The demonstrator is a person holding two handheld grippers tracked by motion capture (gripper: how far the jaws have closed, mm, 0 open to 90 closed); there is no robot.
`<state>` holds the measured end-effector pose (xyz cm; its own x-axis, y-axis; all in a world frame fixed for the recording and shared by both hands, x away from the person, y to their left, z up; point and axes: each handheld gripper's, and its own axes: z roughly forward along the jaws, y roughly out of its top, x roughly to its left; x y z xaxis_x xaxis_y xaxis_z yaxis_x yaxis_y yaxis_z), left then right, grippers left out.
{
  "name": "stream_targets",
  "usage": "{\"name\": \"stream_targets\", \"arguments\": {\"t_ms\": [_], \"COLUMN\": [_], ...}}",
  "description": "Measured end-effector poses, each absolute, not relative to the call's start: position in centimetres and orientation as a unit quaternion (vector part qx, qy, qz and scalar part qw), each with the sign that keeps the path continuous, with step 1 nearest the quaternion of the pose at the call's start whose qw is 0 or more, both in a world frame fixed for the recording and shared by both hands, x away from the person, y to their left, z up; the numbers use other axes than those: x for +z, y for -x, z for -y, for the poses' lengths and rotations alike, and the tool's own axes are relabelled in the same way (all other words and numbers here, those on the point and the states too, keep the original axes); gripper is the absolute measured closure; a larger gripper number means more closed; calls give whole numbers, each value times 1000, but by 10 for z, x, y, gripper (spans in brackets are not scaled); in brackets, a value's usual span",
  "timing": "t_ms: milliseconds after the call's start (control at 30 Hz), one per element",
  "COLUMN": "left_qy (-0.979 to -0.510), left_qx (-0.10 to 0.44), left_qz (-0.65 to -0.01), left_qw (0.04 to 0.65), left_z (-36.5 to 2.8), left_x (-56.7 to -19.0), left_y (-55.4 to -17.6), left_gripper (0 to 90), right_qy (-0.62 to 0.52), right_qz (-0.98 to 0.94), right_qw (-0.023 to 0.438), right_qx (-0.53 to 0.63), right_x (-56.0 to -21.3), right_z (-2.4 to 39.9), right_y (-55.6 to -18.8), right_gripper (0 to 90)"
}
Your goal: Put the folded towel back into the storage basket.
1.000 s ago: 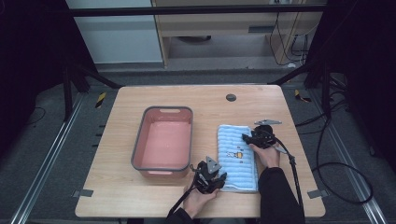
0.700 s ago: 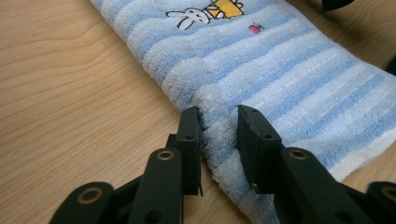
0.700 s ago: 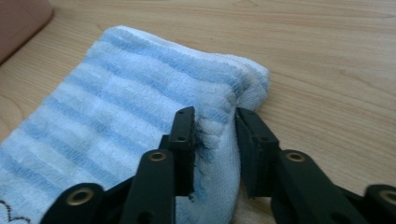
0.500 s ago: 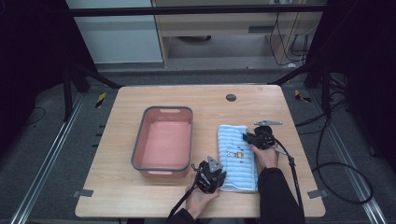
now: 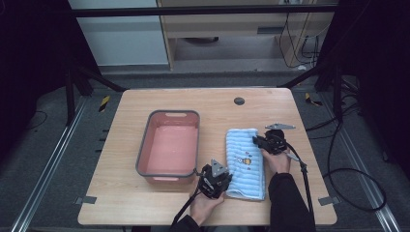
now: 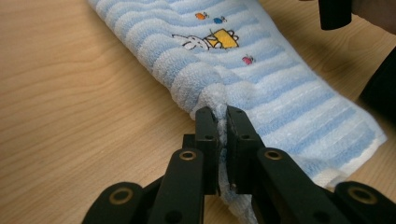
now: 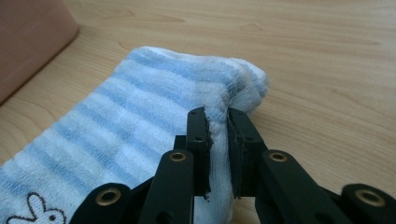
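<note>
A blue-and-white striped towel [image 5: 245,162] with a small rabbit print lies folded on the wooden table [image 5: 217,106], right of centre. My left gripper [image 5: 216,180] is at the towel's near left edge, shut on a pinch of the cloth [image 6: 222,100]. My right gripper [image 5: 265,141] is at the towel's far right corner, shut on a fold of it [image 7: 219,114]. The towel [image 7: 140,121] bunches up where each pair of jaws pinches it.
A pink basin with a grey rim [image 5: 168,145] stands just left of the towel, its side wall [image 7: 28,37] also in the right gripper view. A round dark hole [image 5: 239,101] marks the far part of the table. Cables trail off the near and right edges.
Both grippers have stayed at the towel's edges with little movement. The towel's near left edge looks slightly more gathered under the left gripper.
</note>
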<state>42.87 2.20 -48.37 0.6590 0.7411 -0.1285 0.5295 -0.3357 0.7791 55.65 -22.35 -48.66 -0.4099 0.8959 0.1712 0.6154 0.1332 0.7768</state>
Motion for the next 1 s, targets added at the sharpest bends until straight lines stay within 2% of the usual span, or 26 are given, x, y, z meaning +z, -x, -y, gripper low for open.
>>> {"name": "stream_targets", "arguments": {"t_ms": [533, 1000], "left_qy": [-802, -796], "left_qx": [134, 145], "left_qz": [-376, -367], "left_qw": [445, 459], "left_z": [-29, -44], "left_x": [-450, -425], "left_y": [-420, -416], "left_gripper": [845, 845], "right_qy": [-488, -479], "right_qz": [-723, -712], "right_qw": [217, 235], "right_qx": [439, 457], "right_x": [-445, -415], "right_z": [219, 208], "right_y": [-542, -534], "right_gripper": [804, 805]}}
